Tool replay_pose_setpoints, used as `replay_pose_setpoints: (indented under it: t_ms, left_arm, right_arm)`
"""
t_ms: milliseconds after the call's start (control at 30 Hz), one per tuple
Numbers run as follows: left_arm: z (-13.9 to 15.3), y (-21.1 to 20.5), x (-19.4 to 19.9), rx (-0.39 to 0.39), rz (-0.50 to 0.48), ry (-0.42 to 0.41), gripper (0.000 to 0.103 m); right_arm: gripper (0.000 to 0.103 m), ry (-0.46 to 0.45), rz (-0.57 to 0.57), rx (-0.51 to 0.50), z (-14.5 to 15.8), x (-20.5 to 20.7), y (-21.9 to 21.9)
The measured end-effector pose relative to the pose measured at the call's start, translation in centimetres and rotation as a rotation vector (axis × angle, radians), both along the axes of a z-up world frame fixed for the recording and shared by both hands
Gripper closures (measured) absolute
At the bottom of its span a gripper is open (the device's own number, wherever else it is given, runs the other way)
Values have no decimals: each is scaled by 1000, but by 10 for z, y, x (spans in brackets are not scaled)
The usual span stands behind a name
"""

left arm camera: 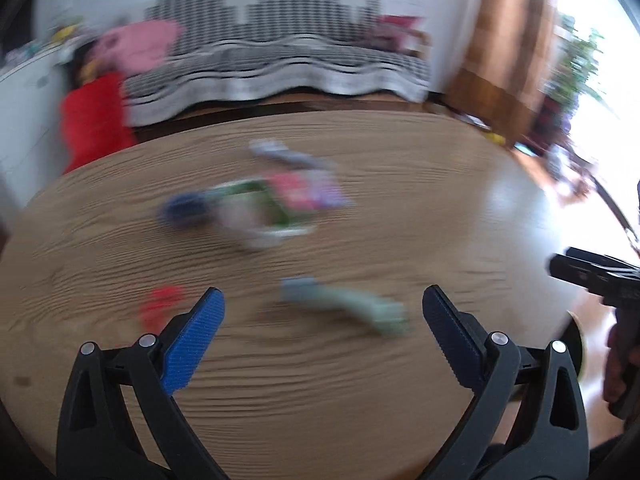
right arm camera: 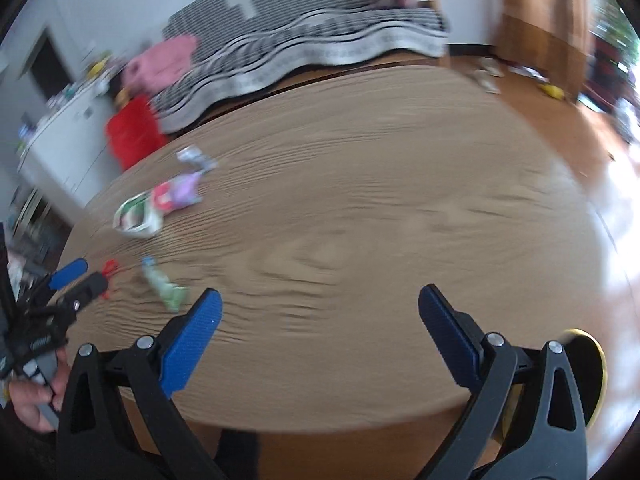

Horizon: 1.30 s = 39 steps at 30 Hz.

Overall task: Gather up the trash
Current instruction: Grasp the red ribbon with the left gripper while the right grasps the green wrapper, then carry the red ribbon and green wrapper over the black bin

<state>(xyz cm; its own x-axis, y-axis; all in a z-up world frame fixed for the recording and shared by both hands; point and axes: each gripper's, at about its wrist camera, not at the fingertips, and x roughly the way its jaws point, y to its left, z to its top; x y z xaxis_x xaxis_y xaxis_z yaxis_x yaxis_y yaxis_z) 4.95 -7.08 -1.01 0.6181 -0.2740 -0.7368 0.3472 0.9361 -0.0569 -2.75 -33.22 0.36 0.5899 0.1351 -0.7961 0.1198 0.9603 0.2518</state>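
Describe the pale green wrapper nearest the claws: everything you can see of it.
The pale green wrapper is a long, crumpled packet that looks like thin plastic or foil, with a bluish-grey end. It lies flat on the wooden table, alone, touching nothing else; a small red scrap lies apart beside it. It sits just ahead of the open left claw, not between the pads. Motion blur hides any print.
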Motion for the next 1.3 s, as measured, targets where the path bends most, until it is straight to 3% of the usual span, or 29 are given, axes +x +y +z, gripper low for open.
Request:
replay_pose_setpoints:
  t_ms: [133,233,567,600,667,700,733,767,800,1033,1300]
  left_arm:
    - [-13,66,23,8,109,28,7]
    - [-26,92,36,5,149,66,7]
    - [-64,102,59,68,171,114,9]
    - [-65,101,59,74,167,112,12]
    - [-69,97,61,97,156,120,37]
    - [-68,94,59,117,154,104,46]
    - [-67,93,59,112,144,101,71]
    - [-65,91,59,126,145,105,89]
    - [-65,90,59,129,150,114,92]
    - [-53,72,53,98,146,106,92]
    - [-25,-10,22,56,-2,47,92]
  right_arm:
    - [8,22,133,-36,-13,35,66]
    - [8,46,216,-72,-28,53,104]
    - [9,65,323,-202,-56,75,155]
    - [13,58,327,-206,-55,76,157]
    - [30,47,336,-222,-53,79,160]
    - [50,42,341,-229,-52,81,161]
    - [85,40,348,-233,-50,80,164]
    - [88,48,352,-223,-49,81,164]
    - [88,51,354,-205,-48,81,165]
    - [88,16,320,-216,-31,69,147]
    - [88,-20,164,-197,-2,18,57]
